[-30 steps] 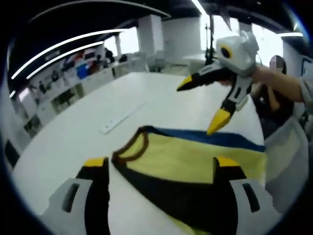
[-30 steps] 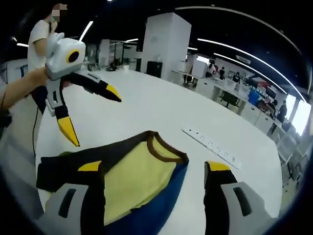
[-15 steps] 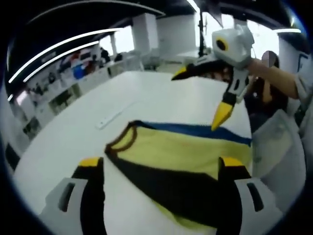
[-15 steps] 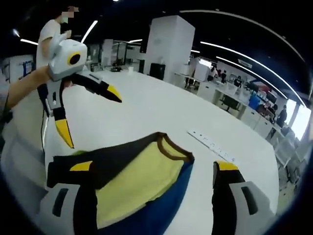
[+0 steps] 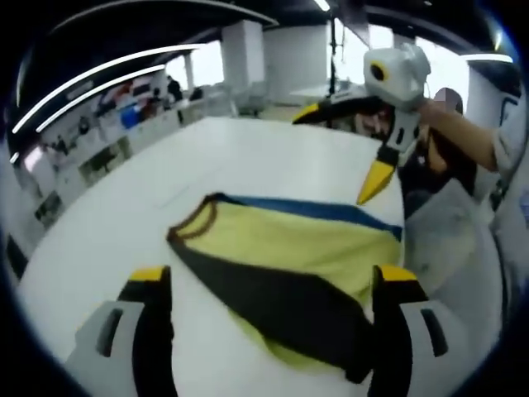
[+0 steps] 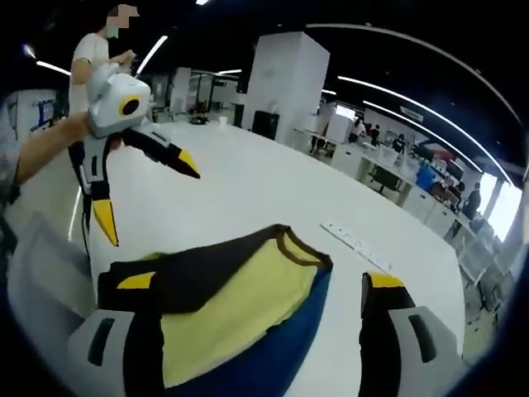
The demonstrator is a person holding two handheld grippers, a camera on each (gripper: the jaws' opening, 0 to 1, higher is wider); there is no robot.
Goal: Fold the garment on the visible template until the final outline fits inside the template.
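Open-plan office space stretches behind a big white surface (image 5: 273, 157), with ceiling light strips and desks far off. On that surface lies the garment (image 5: 289, 256), a yellow shirt with a brown collar, a blue band along one edge and a dark panel along the other, lying flat and partly folded. In the left gripper view it sits between and just beyond my left gripper (image 5: 277, 285), whose yellow-tipped fingers are spread wide with nothing between them; the dark panel runs toward the right-hand finger. My right gripper (image 5: 343, 149) hangs in the air past the garment's far edge, its fingers parted and bare. In the right gripper view the garment (image 6: 223, 298) reaches down between my right gripper's (image 6: 260, 289) own spread fingers, and the left gripper (image 6: 149, 194) hovers above the surface, apart from the cloth. A long white strip (image 6: 355, 244) lies on the surface beyond the collar. A person (image 6: 95, 54) stands at the far edge
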